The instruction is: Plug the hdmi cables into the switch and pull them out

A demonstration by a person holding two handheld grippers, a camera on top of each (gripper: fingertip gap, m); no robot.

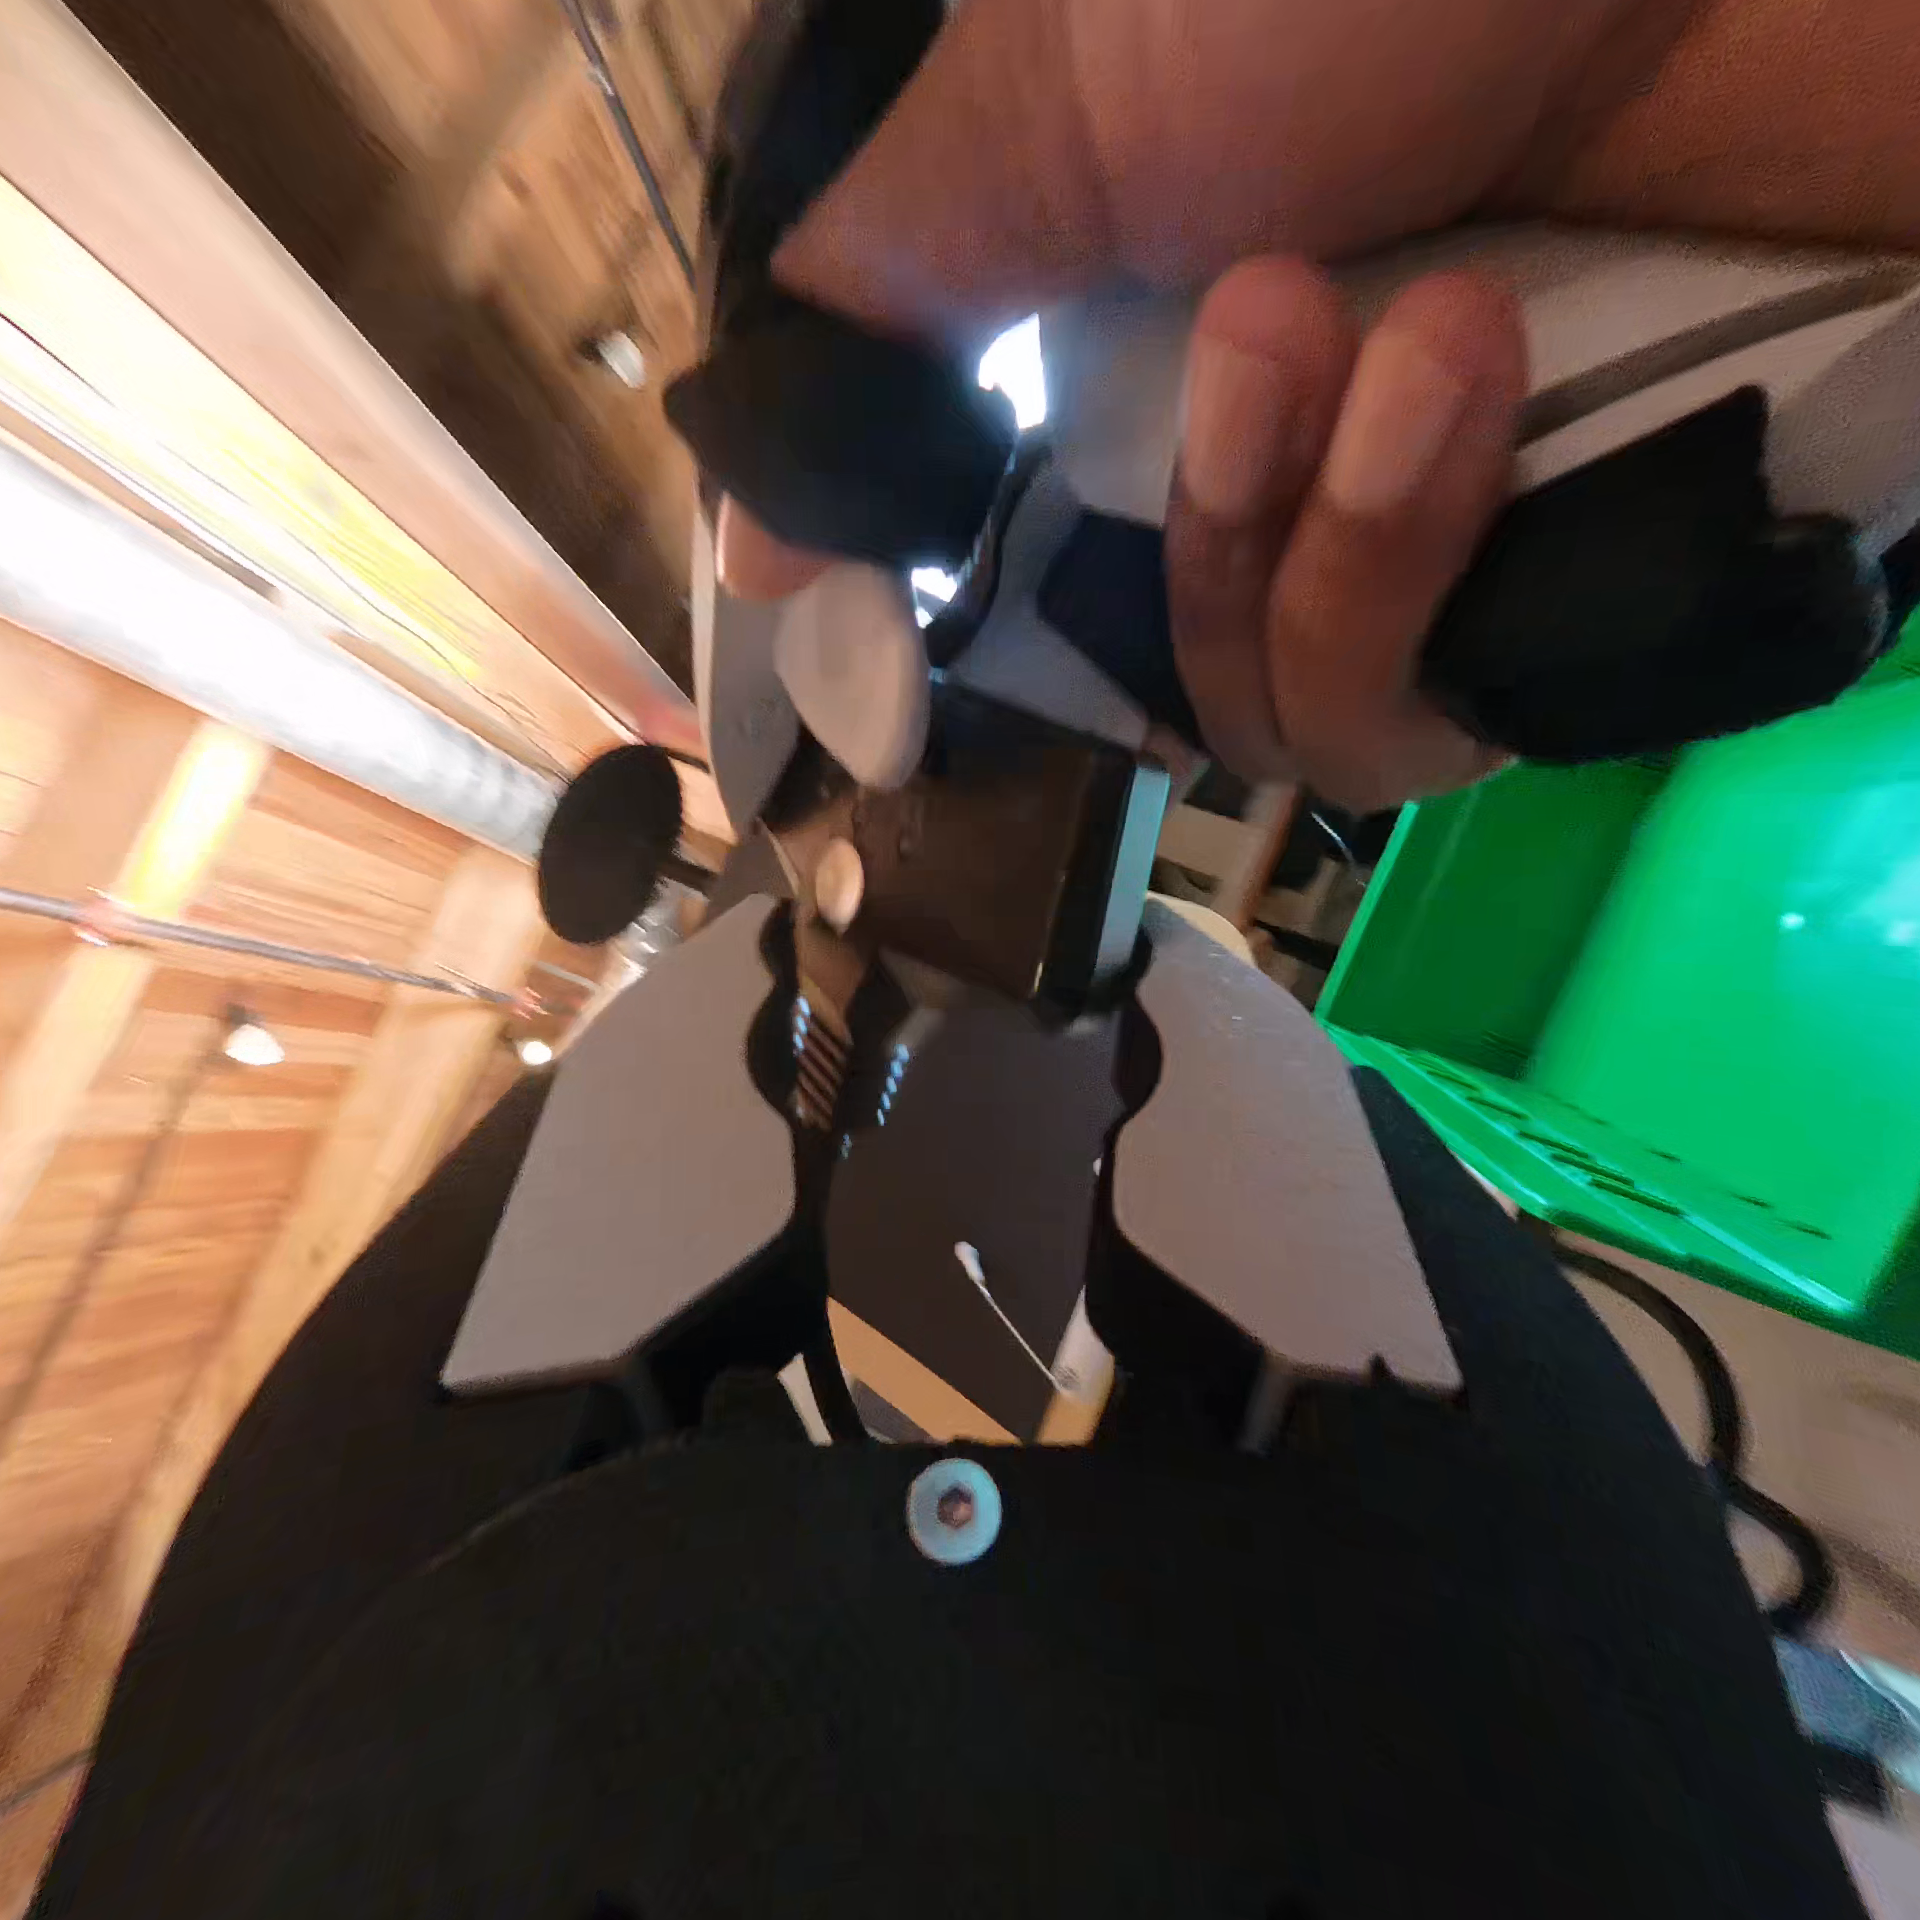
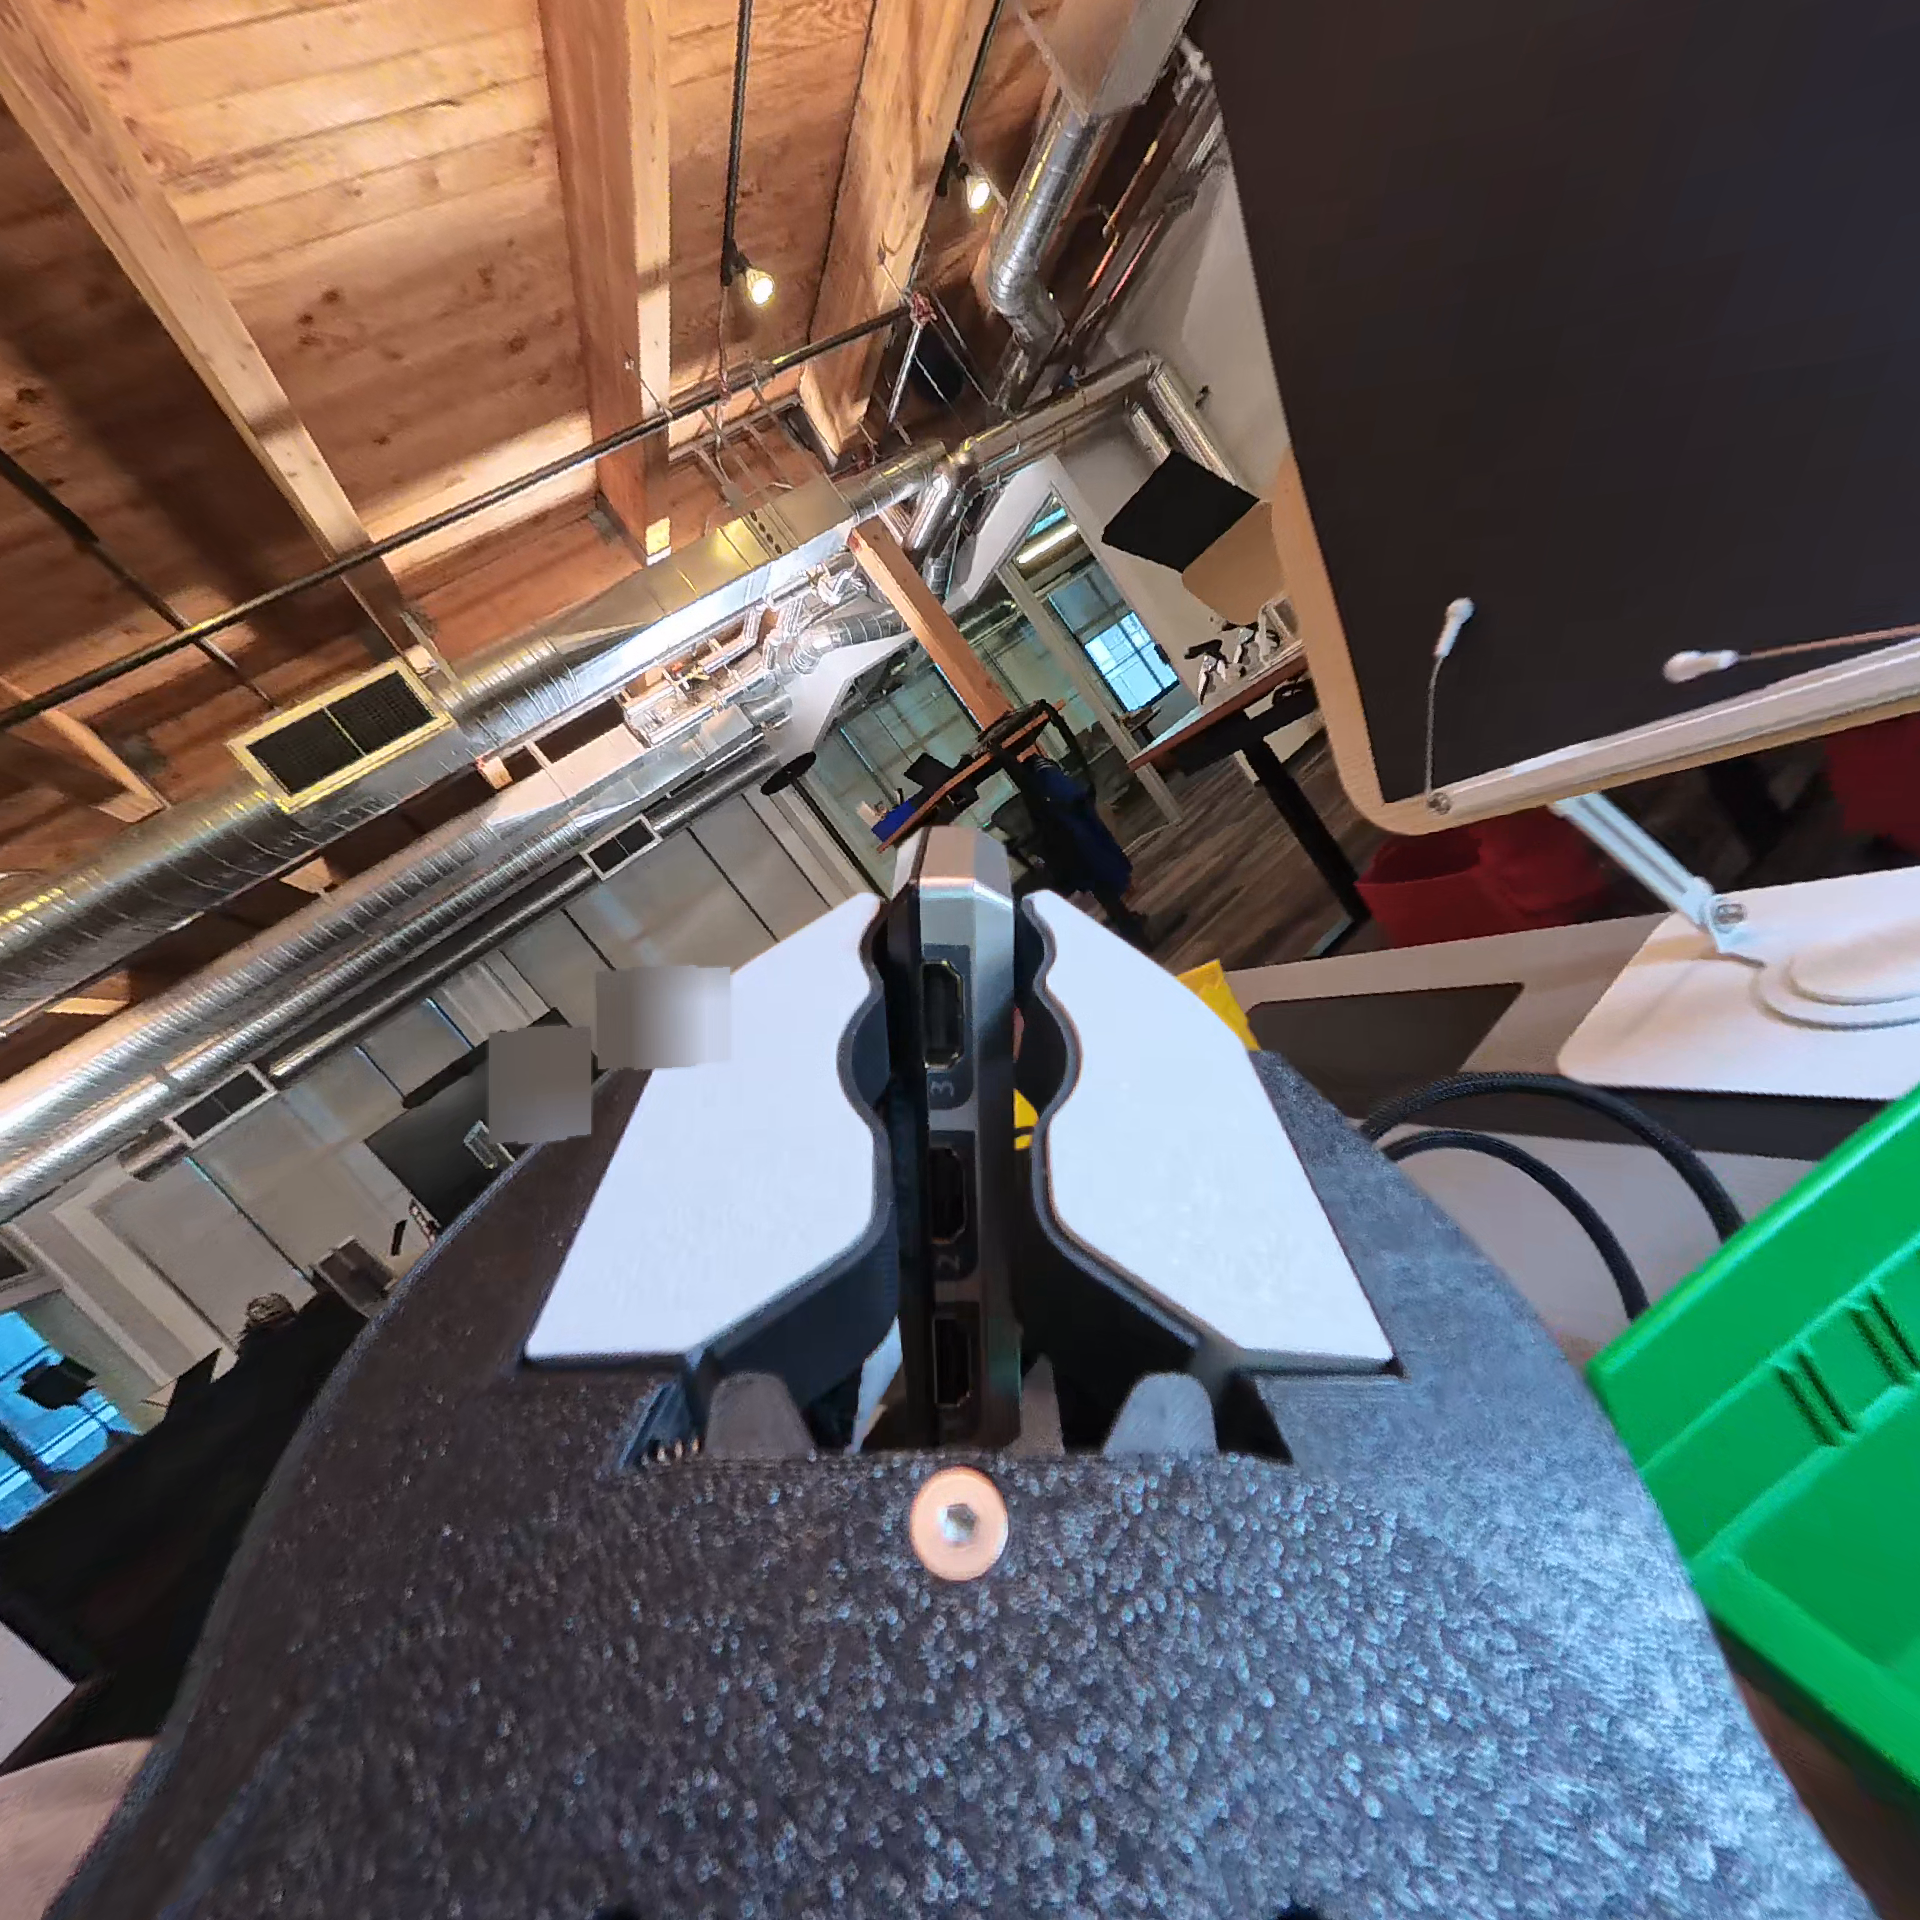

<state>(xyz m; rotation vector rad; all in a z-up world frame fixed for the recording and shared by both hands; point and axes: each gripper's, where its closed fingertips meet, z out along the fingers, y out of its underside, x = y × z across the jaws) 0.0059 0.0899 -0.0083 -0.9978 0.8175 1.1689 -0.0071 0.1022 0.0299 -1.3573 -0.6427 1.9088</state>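
Right gripper [image 2: 951,1049] clamped on switch [image 2: 951,1143]; its three visible ports, 12 to 6 o'clock, empty. Left gripper [image 1: 951,1029] clamps something dark, blurred. Plugging apparently still ahead.

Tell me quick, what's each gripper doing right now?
Left gripper: blurred, cannot tell whether its jaws grip the cable end.
Right gripper: closed on the switch.

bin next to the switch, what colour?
Bright green bin; clearest in the right wrist view, beside the tool holding the HDMI switch.
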